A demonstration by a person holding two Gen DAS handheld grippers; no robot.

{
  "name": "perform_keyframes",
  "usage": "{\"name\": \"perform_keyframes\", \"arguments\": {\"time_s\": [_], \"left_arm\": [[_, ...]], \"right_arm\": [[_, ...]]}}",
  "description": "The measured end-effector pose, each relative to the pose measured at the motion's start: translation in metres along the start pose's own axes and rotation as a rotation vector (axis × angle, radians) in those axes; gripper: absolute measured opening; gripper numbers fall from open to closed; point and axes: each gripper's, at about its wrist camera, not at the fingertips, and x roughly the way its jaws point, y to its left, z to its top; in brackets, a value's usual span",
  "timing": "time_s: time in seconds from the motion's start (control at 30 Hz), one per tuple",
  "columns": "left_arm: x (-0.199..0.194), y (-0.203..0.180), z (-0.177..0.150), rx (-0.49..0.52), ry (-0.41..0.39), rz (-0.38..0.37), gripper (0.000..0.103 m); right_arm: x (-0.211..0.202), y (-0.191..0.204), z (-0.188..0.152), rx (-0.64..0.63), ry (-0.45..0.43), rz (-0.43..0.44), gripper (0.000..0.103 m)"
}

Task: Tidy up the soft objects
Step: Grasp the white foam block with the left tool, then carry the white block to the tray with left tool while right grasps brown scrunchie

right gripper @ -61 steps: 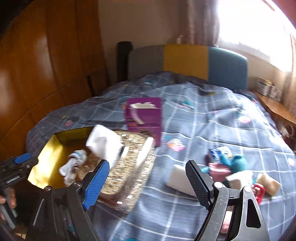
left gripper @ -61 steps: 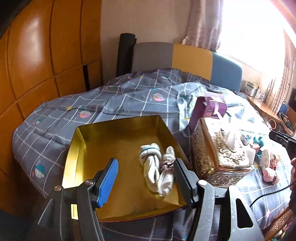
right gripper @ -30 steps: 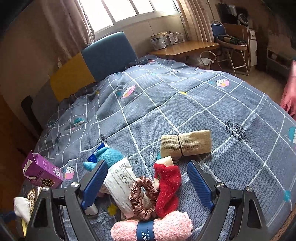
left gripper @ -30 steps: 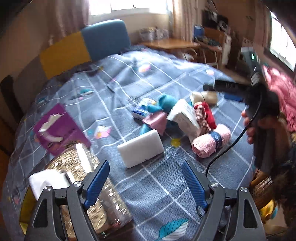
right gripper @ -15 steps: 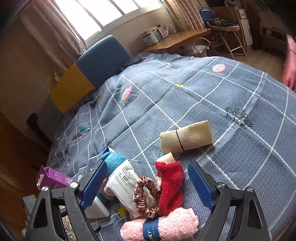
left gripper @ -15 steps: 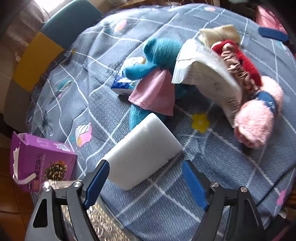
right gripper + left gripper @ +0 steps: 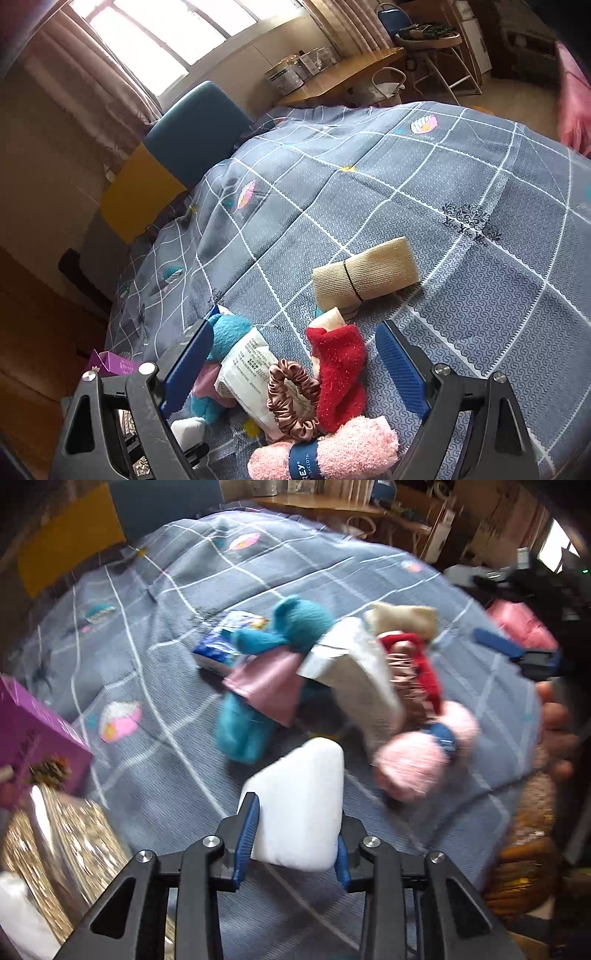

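A white sponge block [image 7: 299,805] lies on the grey checked bedspread [image 7: 155,782], and my left gripper [image 7: 295,823] points steeply down at it. Its jaws are closing, with both blue pads against the sponge's sides. Just beyond lies a pile: a teal plush [image 7: 299,620], a pink cloth [image 7: 266,690], a white packet [image 7: 354,679] and a pink towel roll [image 7: 417,760]. My right gripper [image 7: 293,332] hangs open over the same pile, above a red sock [image 7: 340,365], a brown scrunchie [image 7: 291,395] and the pink towel roll [image 7: 351,450]. A beige roll [image 7: 365,273] lies apart, farther off.
A purple box [image 7: 33,734] and a gold patterned tissue box [image 7: 55,849] stand to the left of the sponge. A person's hand [image 7: 557,731] holds the right gripper at the bed's right edge. A wooden desk [image 7: 343,77] and a chair [image 7: 424,44] stand past the bed.
My left gripper sank toward the white sponge and its wide jaws came in onto the sponge's sides. The right gripper stayed over the pile, rolling slightly.
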Motion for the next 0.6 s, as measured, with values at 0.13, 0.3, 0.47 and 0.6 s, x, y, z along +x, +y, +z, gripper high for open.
{"name": "perform_keyframes", "arguments": {"time_s": [0.13,0.3,0.47,0.6], "left_arm": [[-0.003,-0.012,-0.023,-0.053,0.012,-0.099,0.035],[0.022,-0.028,-0.028,0.033,0.025,0.083,0.041],[0.031,-0.019,-0.042,-0.049,0.032,0.077,0.018],[0.024,-0.021,-0.052,-0.047,0.001,0.092,0.018]], "right_arm": [[0.004,0.000,-0.001,-0.001,0.024,0.008,0.090],[0.013,0.002,-0.004,-0.004,0.082,0.033,0.090],[0.022,0.006,-0.010,-0.026,0.137,0.043,0.089],[0.033,0.020,-0.018,-0.117,0.200,0.021,0.068]]}}
